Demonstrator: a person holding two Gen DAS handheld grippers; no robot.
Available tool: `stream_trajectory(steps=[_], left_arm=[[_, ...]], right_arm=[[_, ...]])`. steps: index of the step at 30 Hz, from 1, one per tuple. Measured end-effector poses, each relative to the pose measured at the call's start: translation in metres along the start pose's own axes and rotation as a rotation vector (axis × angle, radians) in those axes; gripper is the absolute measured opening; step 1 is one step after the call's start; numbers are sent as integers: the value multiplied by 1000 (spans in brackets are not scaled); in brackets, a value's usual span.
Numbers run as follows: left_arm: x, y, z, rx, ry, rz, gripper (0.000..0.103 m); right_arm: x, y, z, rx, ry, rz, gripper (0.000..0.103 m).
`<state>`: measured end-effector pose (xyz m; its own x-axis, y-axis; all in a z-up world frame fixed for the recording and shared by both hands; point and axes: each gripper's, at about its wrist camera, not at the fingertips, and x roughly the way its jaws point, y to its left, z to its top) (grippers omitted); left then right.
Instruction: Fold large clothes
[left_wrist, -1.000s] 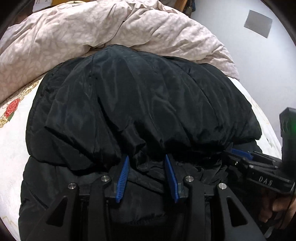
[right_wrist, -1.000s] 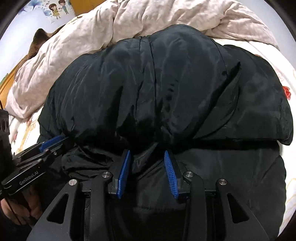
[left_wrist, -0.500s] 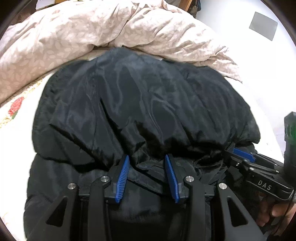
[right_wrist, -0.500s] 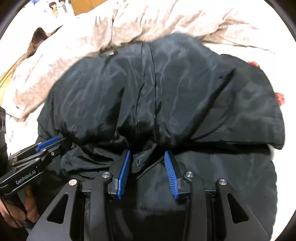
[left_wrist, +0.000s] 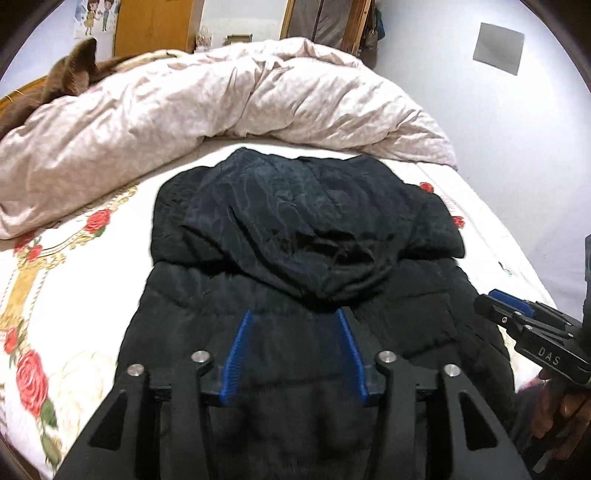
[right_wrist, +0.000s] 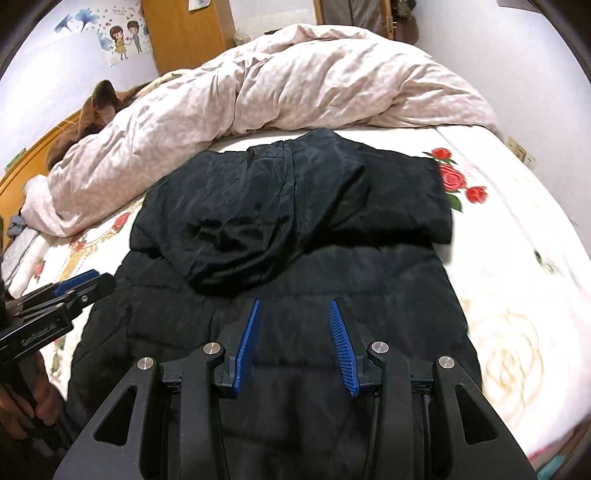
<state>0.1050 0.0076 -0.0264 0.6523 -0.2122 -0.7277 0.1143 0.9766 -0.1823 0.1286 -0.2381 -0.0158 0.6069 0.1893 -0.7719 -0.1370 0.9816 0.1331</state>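
Black jacket (left_wrist: 295, 280) flat on bed (right_wrist: 509, 229), hood (right_wrist: 266, 221) folded down — left gripper (left_wrist: 295, 314), right gripper (right_wrist: 293, 306) fingers spread, released.

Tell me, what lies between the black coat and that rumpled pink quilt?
Only a strip of bare white sheet separates the coat from the quilt, seen best in the right wrist view.
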Motion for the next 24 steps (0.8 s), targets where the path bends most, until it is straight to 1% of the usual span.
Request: stream_trajectory(steps=[2,4,9,18,24], left_arm=[[-16,-5,-8,6,-9,7,53],[-32,-8,-18,11,-15,8,54],[-53,-11,-39,13,-16,11,55],[-70,-4,-75,3,15,25,57],[-77,-1,-87,-14,16,27,57]], right_arm=[[-13,1,-6,1,-7,2,40],[-25,3,-15,-4,-14,9,45],[-48,11,-38,-23,-20,6,46],[-70,14,-68,-26,-21,-13,46],[-77,11,-82,-14,-15,-20,46]])
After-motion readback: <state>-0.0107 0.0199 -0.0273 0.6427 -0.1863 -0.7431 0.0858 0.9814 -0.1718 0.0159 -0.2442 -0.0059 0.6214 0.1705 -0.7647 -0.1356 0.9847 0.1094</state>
